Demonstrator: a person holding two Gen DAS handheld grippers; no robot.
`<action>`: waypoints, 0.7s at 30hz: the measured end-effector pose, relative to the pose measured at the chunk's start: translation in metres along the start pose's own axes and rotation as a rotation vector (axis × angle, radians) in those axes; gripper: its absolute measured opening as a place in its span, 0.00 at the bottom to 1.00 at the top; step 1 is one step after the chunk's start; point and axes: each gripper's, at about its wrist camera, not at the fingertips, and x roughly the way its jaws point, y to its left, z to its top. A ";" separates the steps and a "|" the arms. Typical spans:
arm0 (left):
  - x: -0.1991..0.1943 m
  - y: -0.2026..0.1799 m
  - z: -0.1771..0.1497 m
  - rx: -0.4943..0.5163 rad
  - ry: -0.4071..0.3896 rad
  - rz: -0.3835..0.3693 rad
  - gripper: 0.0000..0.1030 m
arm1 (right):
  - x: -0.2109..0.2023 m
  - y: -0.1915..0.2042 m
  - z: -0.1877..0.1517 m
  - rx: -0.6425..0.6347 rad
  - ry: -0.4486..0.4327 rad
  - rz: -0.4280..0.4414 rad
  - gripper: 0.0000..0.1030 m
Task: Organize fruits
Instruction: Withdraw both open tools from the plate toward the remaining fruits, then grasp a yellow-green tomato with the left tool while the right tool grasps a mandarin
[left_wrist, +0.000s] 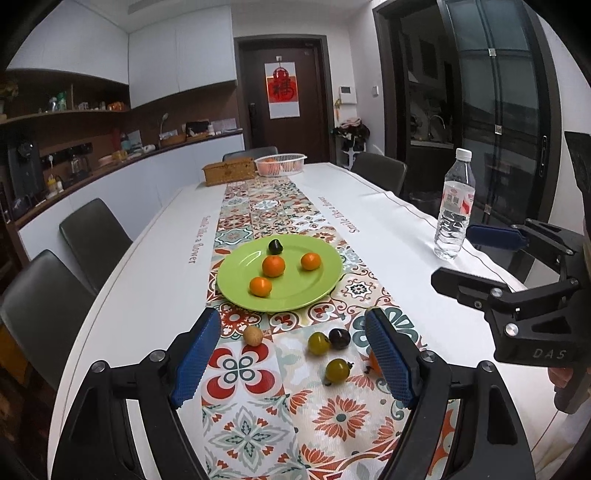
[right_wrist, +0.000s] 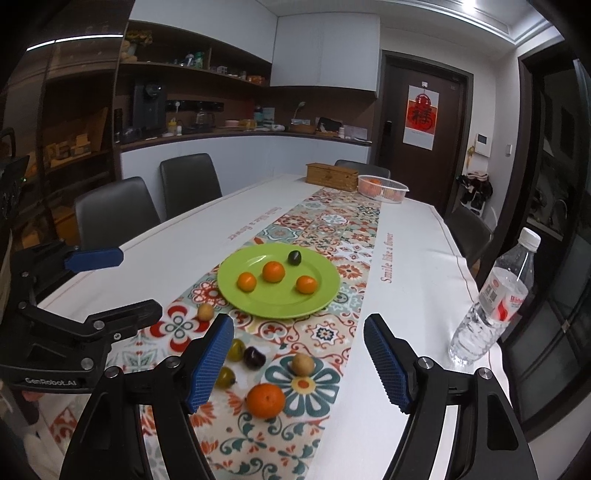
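Observation:
A green plate (left_wrist: 295, 291) (right_wrist: 317, 295) sits mid-table holding three oranges (left_wrist: 273, 266) (right_wrist: 273, 271) and one dark fruit (left_wrist: 275, 246) (right_wrist: 294, 257). Loose on the runner in front lie a tan round fruit (left_wrist: 253, 335) (right_wrist: 205, 312), two green fruits (left_wrist: 318, 343) (right_wrist: 225, 376), a dark plum (left_wrist: 339, 338) (right_wrist: 254, 357), an orange (right_wrist: 265, 400) and a second tan fruit (right_wrist: 303, 364). My left gripper (left_wrist: 293, 354) is open and empty above the loose fruits. My right gripper (right_wrist: 299, 360) is open and empty over the orange and tan fruit.
A water bottle (left_wrist: 455, 206) (right_wrist: 491, 299) stands near the table's right edge. A wooden box (left_wrist: 229, 170) (right_wrist: 330, 176) and a white basket of fruit (left_wrist: 280, 163) (right_wrist: 382, 189) sit at the far end. Dark chairs (left_wrist: 92, 236) line the left side.

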 end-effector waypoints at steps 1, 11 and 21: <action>-0.001 0.000 -0.002 -0.001 -0.005 -0.004 0.77 | -0.001 0.001 -0.002 -0.005 -0.002 0.004 0.71; 0.007 -0.016 -0.025 0.090 0.023 -0.079 0.74 | -0.001 0.009 -0.026 -0.049 0.037 0.015 0.71; 0.032 -0.021 -0.045 0.174 0.097 -0.141 0.70 | 0.024 0.015 -0.049 -0.073 0.144 0.056 0.71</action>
